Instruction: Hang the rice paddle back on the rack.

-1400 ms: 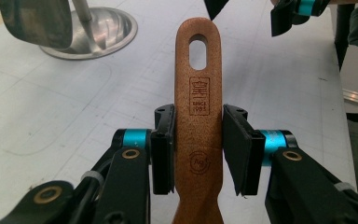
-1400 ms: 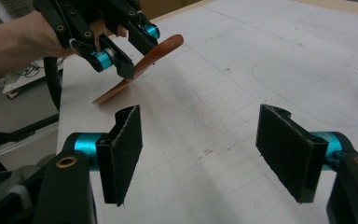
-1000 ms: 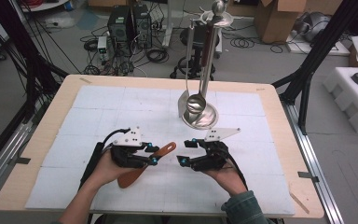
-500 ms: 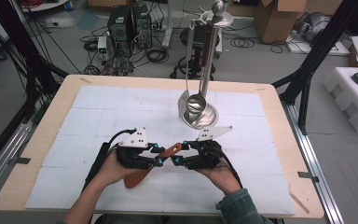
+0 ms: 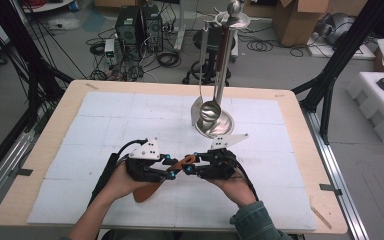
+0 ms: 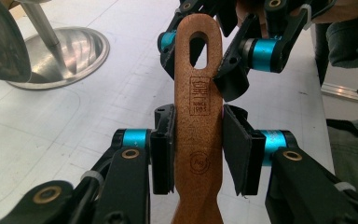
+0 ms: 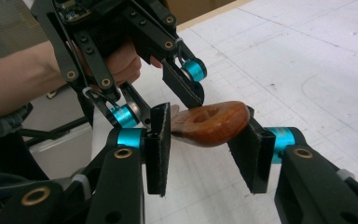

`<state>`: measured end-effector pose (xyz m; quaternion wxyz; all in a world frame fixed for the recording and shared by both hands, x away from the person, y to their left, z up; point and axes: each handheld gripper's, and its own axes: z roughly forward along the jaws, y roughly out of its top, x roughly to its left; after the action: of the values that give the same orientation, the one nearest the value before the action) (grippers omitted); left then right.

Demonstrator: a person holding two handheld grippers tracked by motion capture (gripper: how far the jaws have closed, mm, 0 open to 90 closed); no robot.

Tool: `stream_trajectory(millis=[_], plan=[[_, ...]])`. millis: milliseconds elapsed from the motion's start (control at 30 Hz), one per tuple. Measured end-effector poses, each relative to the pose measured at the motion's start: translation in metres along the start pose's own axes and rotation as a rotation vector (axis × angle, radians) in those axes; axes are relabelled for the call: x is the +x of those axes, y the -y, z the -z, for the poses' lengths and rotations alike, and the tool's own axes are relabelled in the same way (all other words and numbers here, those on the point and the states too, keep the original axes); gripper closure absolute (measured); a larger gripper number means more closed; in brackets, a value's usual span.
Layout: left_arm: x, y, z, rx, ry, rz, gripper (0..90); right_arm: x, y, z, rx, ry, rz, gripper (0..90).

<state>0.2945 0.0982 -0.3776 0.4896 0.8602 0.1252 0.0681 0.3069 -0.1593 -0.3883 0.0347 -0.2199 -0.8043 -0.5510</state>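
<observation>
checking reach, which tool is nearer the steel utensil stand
Right. The right tool sits just below the steel utensil stand, nearly in line with its base. The left tool, gripping the wooden spatula, is farther left.
</observation>
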Motion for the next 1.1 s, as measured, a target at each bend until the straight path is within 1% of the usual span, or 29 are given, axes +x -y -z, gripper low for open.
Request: stream_trajectory(millis=[67,100,200,400,567,633,700,867,900,1100], plan=[[0.0006,0.0003,0.0002,0.002,0.006,0.004,64.9,-0.0003,0.0001,0.0001,-0.002,-0.003,0.001,61.7],[0.0007,0.0004,0.0000,0.001,0.007,0.005,65.0,-0.0001,0.0002,0.0003,-0.001,-0.004,-0.007,62.1],[0.0008,0.0004,0.0002,0.002,0.006,0.002,65.0,-0.0001,0.0005,0.0000,-0.002,-0.006,-0.015,63.6],[0.0007,0.0001,0.0012,0.000,0.003,0.001,65.4,-0.0001,0.0003,-0.0008,-0.014,-0.027,-0.027,68.4],[-0.0015,-0.0010,0.0040,-0.020,-0.001,0.006,65.8,-0.0006,-0.0002,0.0000,-0.030,-0.053,-0.034,71.1],[-0.0003,-0.0013,0.0060,-0.023,0.002,0.000,66.0,-0.0005,-0.0007,0.0008,-0.040,-0.060,-0.038,72.3],[0.0001,-0.0009,0.0062,-0.032,0.001,0.009,66.1,-0.0009,-0.0010,0.0014,-0.048,-0.065,-0.040,73.7],[0.0012,-0.0002,0.0078,-0.021,0.001,0.009,65.6,-0.0010,-0.0021,0.0028,-0.076,-0.089,-0.040,79.1],[0.0014,0.0002,0.0079,-0.024,0.003,0.015,65.7,-0.0007,-0.0024,0.0036,-0.077,-0.091,-0.042,79.7],[0.0028,0.0007,0.0096,-0.020,0.008,0.013,65.5,-0.0001,-0.0029,0.0053,-0.087,-0.104,-0.039,82.2]])
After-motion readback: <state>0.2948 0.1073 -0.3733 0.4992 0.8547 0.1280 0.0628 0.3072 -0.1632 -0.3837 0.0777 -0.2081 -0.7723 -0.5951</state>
